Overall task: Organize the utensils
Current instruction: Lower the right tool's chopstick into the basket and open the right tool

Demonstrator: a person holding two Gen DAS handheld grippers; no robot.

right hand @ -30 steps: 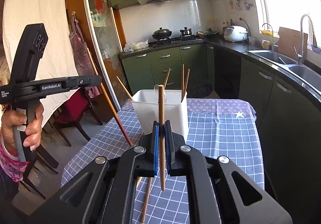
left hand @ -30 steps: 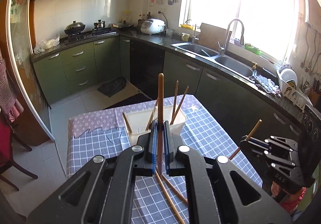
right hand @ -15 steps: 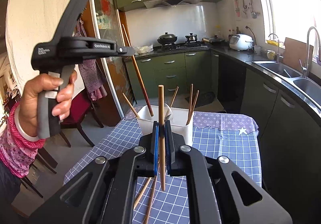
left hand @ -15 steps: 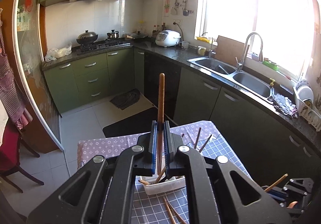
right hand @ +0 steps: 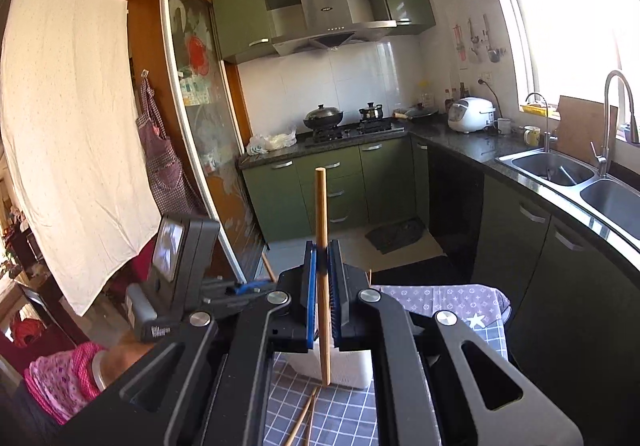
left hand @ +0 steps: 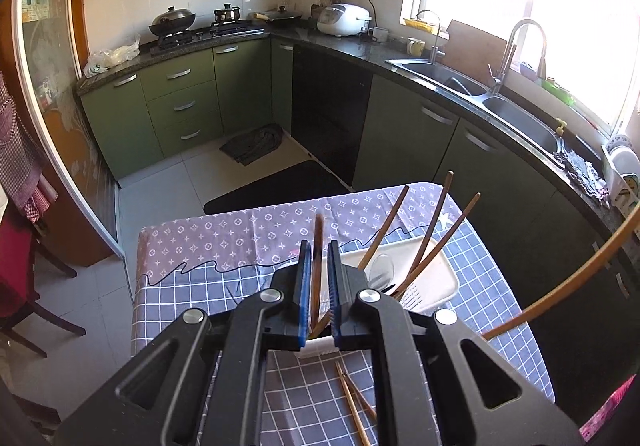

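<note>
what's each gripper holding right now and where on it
Right gripper clamps a chopstick near its middle. Left gripper's jaws have just been opening; a dark chopstick stands loose between them.

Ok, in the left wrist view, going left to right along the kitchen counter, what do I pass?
Plastic bag → lidded wok → small pot → frying pan → rice cooker → yellow mug → tall faucet
</note>
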